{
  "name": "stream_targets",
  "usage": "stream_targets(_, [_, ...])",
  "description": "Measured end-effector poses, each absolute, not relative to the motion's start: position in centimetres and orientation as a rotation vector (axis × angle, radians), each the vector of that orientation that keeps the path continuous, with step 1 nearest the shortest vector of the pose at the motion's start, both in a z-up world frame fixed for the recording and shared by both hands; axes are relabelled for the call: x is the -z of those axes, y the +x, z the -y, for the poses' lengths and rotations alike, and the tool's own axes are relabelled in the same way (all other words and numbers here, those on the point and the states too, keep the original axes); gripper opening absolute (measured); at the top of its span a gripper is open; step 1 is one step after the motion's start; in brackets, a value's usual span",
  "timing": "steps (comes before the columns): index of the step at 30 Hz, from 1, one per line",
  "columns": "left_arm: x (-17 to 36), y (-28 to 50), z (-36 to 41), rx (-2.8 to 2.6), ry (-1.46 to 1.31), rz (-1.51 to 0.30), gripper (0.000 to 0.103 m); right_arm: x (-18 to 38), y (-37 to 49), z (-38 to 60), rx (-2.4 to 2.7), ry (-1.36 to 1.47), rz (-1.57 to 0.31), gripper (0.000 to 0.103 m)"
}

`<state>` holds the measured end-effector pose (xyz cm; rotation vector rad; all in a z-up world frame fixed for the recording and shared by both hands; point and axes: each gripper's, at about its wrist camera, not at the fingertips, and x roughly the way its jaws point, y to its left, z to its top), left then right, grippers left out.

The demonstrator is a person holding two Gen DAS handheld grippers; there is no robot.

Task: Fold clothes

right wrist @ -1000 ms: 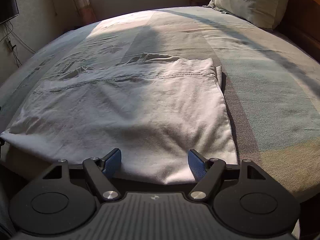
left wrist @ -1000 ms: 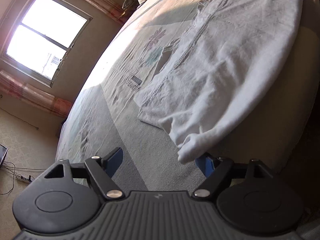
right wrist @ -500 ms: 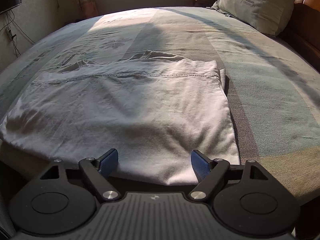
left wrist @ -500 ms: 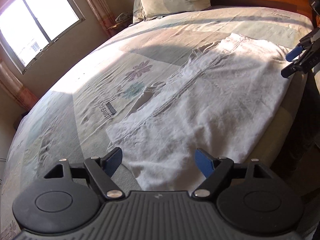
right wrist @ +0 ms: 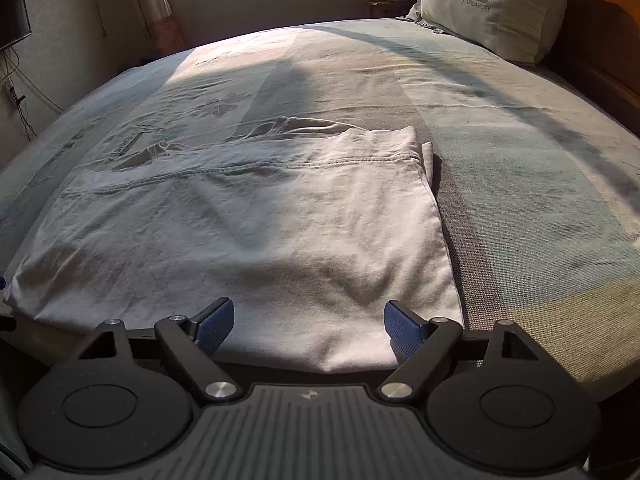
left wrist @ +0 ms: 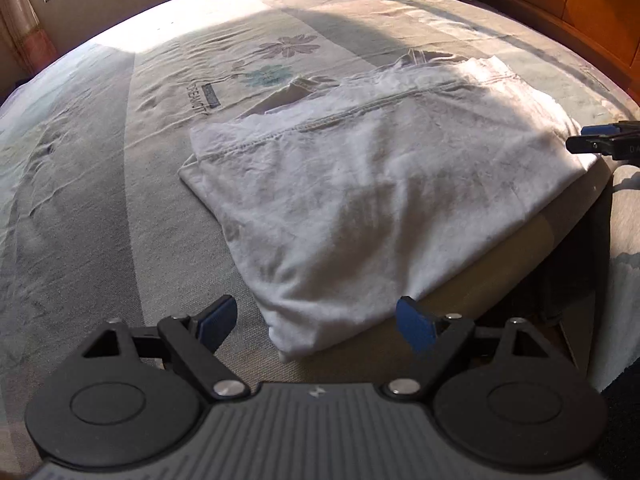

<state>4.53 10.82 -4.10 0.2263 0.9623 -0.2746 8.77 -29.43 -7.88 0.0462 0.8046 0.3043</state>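
Left hand-held gripper (left wrist: 316, 322) rolled level, opening, rumpled white garment (left wrist: 376, 200) folded

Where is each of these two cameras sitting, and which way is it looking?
Left wrist: on the left gripper, over the garment's near left corner, looking across the bed; the right gripper shows.
Right wrist: on the right gripper, at the bed's near edge, facing the pillow.
Shared: the garment, bed, opening jaws.
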Motion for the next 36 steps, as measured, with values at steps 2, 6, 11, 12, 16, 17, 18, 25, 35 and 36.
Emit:
stream_targets(2, [2.8,6.1,-10.0,0.305,0.201,-0.900,0.091,7.3,9.1,29.1,-0.311,0.026,-0.775,0.093])
stream_targets(6, [2.7,9.8,-7.4,0.373,0.153,-0.845,0.092,7.5,10.4,28.8,-0.328,0.037,-0.746,0.093])
stream_targets(11, [7.3,12.5,-6.0,0.395,0.058,-0.957,0.093,9.6,10.8,29.5,-0.309,0.100,-0.800,0.093])
stream_targets(12, [8.2,12.4,-6.0,0.386,0.061,-0.957,0.097,9.9,10.4,29.8,-0.307,0.103,-0.797,0.094])
stream_targets(16, [8.5,11.4,-5.6,0.399,0.102,-0.924,0.102,10.5,9.0,30.5,-0.309,0.107,-0.766,0.100])
stream_targets(17, [8.4,11.4,-5.5,0.390,0.109,-0.929,0.102,10.5,8.9,30.6,-0.306,0.113,-0.765,0.100])
stream_targets(18, [8.1,11.5,-5.4,0.369,0.105,-0.938,0.102,10.4,8.9,30.5,-0.299,0.114,-0.765,0.101])
stream_targets(25, [6.2,12.6,-5.7,0.309,0.083,-0.868,0.102,8.8,9.8,29.3,-0.264,0.032,-0.684,0.103])
stream_targets(35, [6.9,15.8,-10.9,0.149,-0.144,-0.898,0.102,11.1,12.0,30.7,-0.217,0.091,-0.711,0.103])
stream_targets(36, [6.4,16.1,-10.9,0.158,-0.144,-0.882,0.102,11.2,12.1,30.7,-0.215,0.094,-0.708,0.103])
